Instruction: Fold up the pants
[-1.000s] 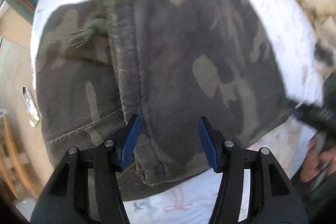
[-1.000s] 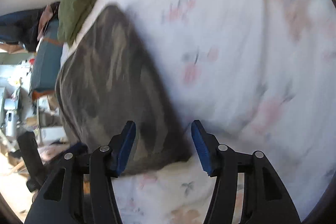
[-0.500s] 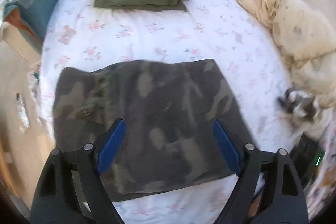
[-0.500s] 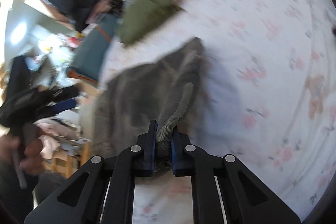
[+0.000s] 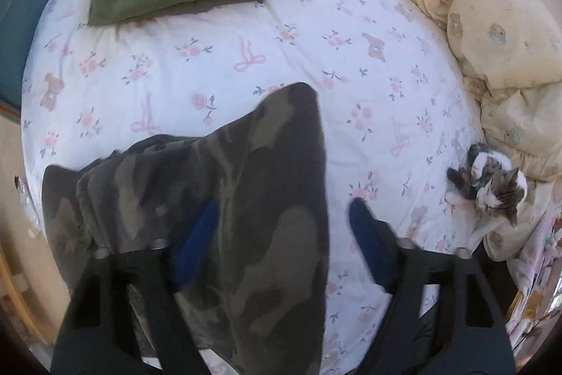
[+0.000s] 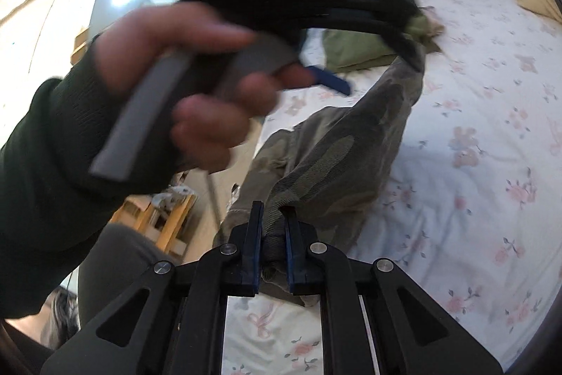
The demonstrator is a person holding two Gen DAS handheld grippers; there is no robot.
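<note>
camo pants lifted off the bed, draped between both tools. right gripper fingers clenched on a bunched edge; cloth's long axis runs up and away to the left gripper. its fingers spread wide, fabric hanging over the left one, no pinch. right controls the next fold.

The right gripper clamped the camouflage pants, lifted above the floral bed. At left, a hand held the left gripper.
</note>
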